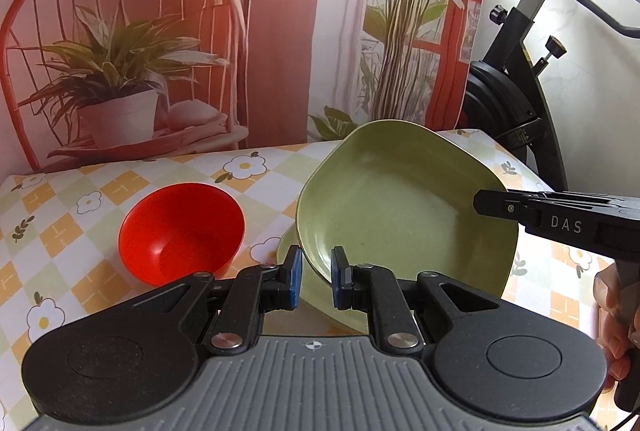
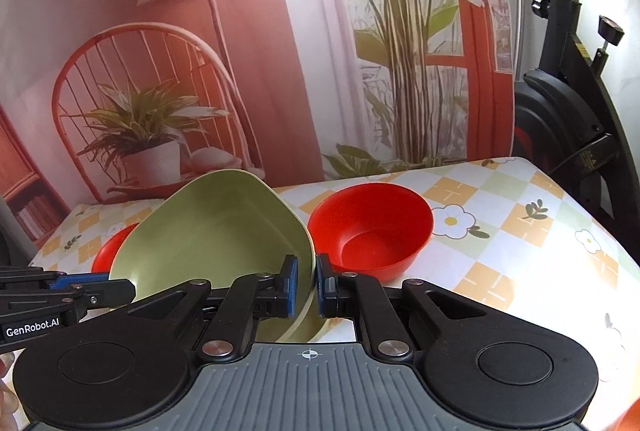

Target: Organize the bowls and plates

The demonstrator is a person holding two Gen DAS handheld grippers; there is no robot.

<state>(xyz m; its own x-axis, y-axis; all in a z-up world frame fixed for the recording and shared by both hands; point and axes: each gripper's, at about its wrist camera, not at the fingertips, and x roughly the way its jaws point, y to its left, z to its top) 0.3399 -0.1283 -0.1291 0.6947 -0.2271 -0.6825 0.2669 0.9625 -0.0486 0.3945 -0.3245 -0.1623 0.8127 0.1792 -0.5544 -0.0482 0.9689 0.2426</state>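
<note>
Stacking is midway: the right hand-held gripper [image 2: 306, 289] pinches the tilted green plate's [image 2: 224, 231] rim above a second green plate [image 1: 316, 291], seemingly not seated. The left hand-held gripper [image 1: 316, 281] sits partly open, holding nothing, its fingers either side of that plate's near rim. One red bowl [image 2: 372, 231] waits just beyond the right hand-held gripper on the bench [image 2: 520, 231], another red bowl [image 1: 182, 231] left of the plate.

Both my wrist cameras look forward, close over the table [image 1: 60, 199]. Shared: tilted green plate [image 1: 400, 199], backdrop [image 2: 280, 71]; each sees the other gripper.

The green plate [image 1: 400, 207] looks like smooth matt plastic, the red bowl [image 1: 182, 231] at lower left is glossy plastic, and the checked tablecloth [image 1: 60, 231] has a slight sheen.
</note>
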